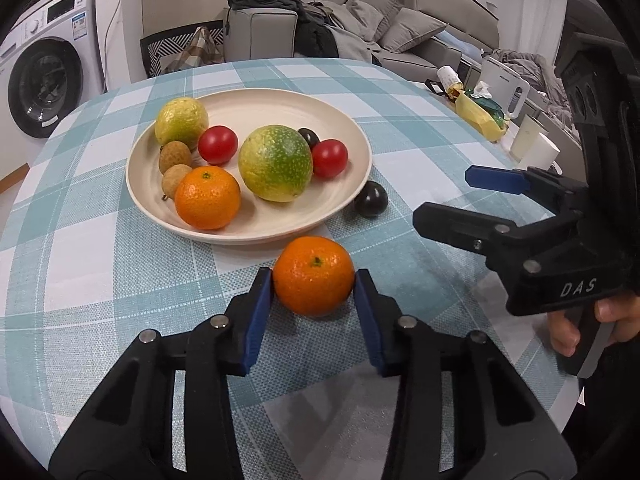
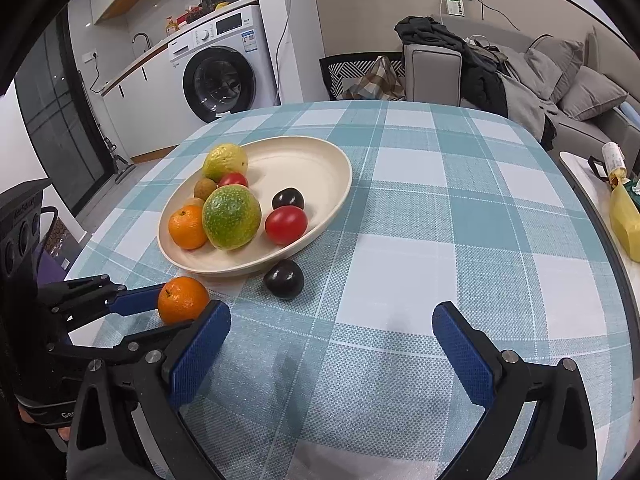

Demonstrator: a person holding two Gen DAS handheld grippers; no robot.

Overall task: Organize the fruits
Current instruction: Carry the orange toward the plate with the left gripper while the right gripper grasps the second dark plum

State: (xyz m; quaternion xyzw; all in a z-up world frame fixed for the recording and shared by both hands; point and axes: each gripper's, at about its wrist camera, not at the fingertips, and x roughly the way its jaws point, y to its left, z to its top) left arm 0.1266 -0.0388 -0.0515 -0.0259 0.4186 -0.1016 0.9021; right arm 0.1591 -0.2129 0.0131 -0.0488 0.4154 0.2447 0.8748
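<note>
The left tool (image 1: 314, 280) is pinching the loose mandarin (image 1: 314, 276) on the worktop (image 1: 100, 272), just in front of the plate (image 1: 352, 136). Lifting it well is calling for clearing the plate's rim before releasing. The right tool (image 2: 332, 344) is standing open, empty, beside the plate.

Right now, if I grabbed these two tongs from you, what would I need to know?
Left tongs: pads pressed on the loose mandarin on the tablecloth in front of the plate.
Right tongs: open, empty, over bare cloth.
Done: plate holds another mandarin, two green-yellow fruits, two tomatoes, two longans, one dark plum.
Left: plate this mandarin, then the dark plum beside the rim.
</note>
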